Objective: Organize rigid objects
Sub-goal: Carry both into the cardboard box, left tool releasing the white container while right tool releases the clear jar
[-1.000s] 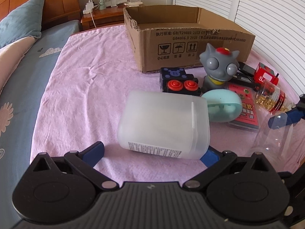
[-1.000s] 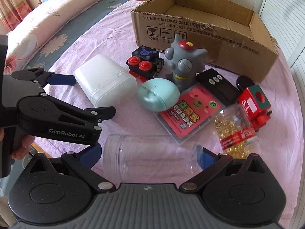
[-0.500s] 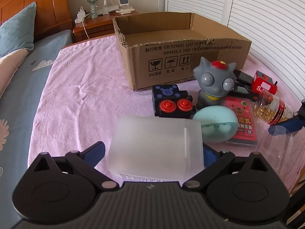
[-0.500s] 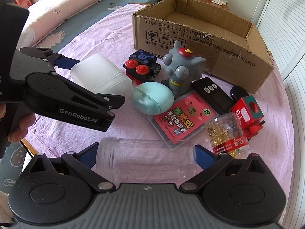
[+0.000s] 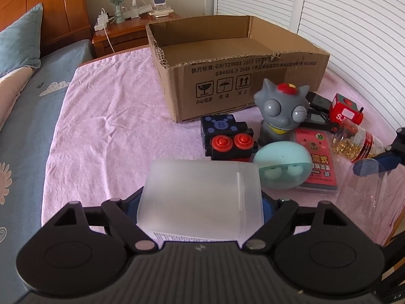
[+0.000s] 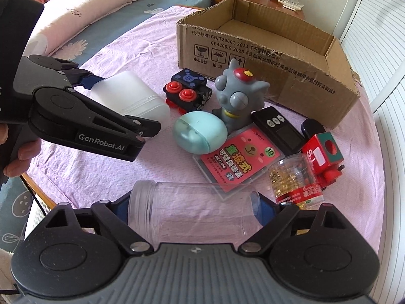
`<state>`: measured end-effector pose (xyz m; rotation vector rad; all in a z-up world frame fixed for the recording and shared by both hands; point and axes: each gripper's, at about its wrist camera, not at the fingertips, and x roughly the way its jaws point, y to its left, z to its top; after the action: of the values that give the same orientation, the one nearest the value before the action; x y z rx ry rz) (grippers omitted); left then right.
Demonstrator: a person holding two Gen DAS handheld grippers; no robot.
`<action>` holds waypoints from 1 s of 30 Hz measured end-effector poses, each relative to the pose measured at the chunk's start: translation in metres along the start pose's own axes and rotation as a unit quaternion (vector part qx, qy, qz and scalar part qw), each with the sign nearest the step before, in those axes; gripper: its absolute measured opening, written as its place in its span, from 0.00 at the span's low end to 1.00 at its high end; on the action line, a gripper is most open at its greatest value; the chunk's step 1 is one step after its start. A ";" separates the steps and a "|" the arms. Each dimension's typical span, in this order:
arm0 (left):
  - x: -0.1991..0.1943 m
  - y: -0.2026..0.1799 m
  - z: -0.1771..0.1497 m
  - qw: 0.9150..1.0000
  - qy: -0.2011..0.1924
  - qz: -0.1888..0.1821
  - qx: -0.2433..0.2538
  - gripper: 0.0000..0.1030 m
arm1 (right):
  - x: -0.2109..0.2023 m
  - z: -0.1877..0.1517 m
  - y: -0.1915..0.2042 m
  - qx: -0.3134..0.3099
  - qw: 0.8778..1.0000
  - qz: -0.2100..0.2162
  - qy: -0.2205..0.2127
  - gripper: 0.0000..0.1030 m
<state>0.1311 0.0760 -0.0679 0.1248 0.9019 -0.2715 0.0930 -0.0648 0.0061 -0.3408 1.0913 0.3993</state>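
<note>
My left gripper [image 5: 200, 202] is shut on a frosted white plastic container [image 5: 200, 197] and holds it above the pink cloth; it also shows in the right wrist view [image 6: 131, 96]. My right gripper [image 6: 195, 207] is shut on a clear plastic jar [image 6: 192, 215] lying sideways between its fingers, lifted off the cloth; part of the jar shows in the left wrist view [image 5: 367, 190]. An open cardboard box [image 5: 238, 71] stands behind the toys, empty as far as I see.
On the cloth lie a grey big-eyed figurine [image 5: 281, 111], a black block with red buttons [image 5: 227, 139], a teal egg-shaped case [image 5: 283, 167], a pink card pack [image 5: 316, 159], a jar of gold pieces [image 6: 296, 179], a red toy [image 6: 324, 157] and a black remote [image 6: 276, 126].
Both grippers have lifted their loads off the cloth and drawn back and up. The white container and the clear jar now sit closer in the jaws.
</note>
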 end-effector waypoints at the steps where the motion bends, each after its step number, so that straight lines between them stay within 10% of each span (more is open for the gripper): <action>1: -0.002 0.000 0.001 1.000 0.000 0.001 0.002 0.81 | -0.002 0.000 -0.001 0.000 1.000 0.001 -0.003 0.91; 18: -0.047 0.004 0.082 0.998 -0.051 0.000 0.028 0.81 | -0.047 0.049 -0.057 0.001 0.997 -0.003 -0.078 0.91; 30: 0.017 -0.003 0.182 0.997 -0.062 0.017 0.032 0.81 | -0.042 0.097 -0.119 0.031 0.992 -0.031 -0.115 0.91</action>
<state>0.2777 0.0302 0.0304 0.1799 0.7675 -0.2741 0.2088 -0.1311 0.0932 -0.2657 0.8638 0.3403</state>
